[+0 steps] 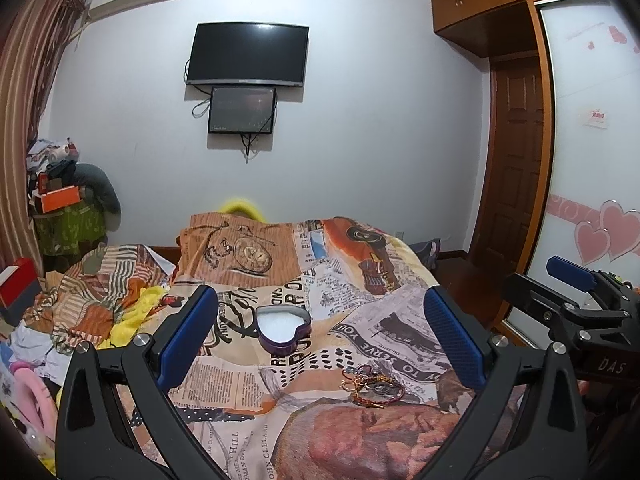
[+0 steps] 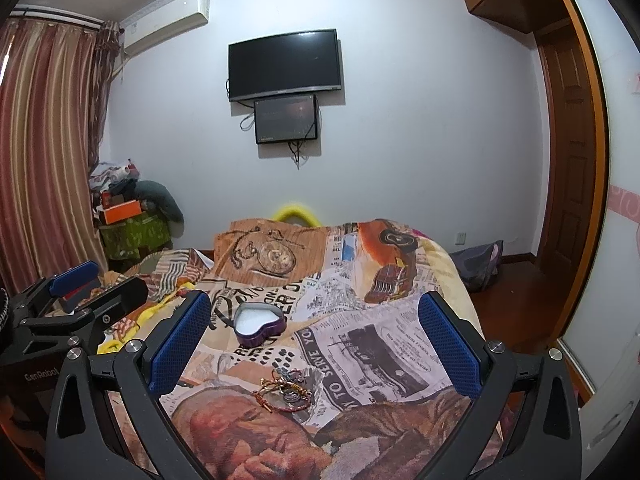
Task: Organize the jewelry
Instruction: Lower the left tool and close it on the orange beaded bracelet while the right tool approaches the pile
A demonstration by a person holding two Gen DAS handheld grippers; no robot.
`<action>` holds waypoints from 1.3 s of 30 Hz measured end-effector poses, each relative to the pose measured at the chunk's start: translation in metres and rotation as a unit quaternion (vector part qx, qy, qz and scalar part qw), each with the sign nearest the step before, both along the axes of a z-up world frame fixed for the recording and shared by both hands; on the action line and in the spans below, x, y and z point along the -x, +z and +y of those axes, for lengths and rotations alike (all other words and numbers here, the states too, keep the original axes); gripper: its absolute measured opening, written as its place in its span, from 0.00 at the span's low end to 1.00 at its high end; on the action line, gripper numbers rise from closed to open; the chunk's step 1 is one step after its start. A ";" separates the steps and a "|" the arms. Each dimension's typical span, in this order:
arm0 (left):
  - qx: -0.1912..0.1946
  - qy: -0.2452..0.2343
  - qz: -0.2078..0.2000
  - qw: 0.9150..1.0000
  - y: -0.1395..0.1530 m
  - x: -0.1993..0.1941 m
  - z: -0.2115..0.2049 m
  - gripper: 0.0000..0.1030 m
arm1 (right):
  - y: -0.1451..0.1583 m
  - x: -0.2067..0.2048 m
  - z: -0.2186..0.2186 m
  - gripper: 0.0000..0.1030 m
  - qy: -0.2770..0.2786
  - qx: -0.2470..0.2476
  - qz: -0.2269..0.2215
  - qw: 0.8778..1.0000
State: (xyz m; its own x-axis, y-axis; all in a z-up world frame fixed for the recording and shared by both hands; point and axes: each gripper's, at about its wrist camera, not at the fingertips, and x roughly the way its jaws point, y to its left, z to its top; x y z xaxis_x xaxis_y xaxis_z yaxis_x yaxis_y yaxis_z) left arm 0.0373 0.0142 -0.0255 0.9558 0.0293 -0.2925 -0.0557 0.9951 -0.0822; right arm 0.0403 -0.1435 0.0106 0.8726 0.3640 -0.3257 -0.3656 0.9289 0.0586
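Observation:
An open purple heart-shaped tin with a white lining [image 1: 283, 327] sits on the printed bedspread; it also shows in the right wrist view [image 2: 259, 324]. A small tangle of red, gold and dark bracelets [image 1: 370, 388] lies nearer me; it shows in the right wrist view too [image 2: 286, 392]. My left gripper [image 1: 320, 340] is open and empty, held above the bed with the tin and bracelets between its fingers. My right gripper [image 2: 314, 344] is open and empty, likewise above them. Each gripper shows in the other's view, the right [image 1: 576, 292] and the left [image 2: 96, 284].
The bed is covered by a newspaper-print spread [image 1: 400, 320] with rumpled bedding and clothes at the left [image 1: 80, 312]. A wardrobe with sliding doors [image 1: 592, 160] stands at the right. A television [image 2: 285, 65] hangs on the far wall. Curtains [image 2: 44, 152] hang at the left.

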 end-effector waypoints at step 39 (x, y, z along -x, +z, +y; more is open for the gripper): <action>0.059 -0.141 0.284 0.946 -0.144 -0.122 -0.022 0.20 | -0.125 -0.101 0.005 0.38 0.096 0.030 0.253 0.962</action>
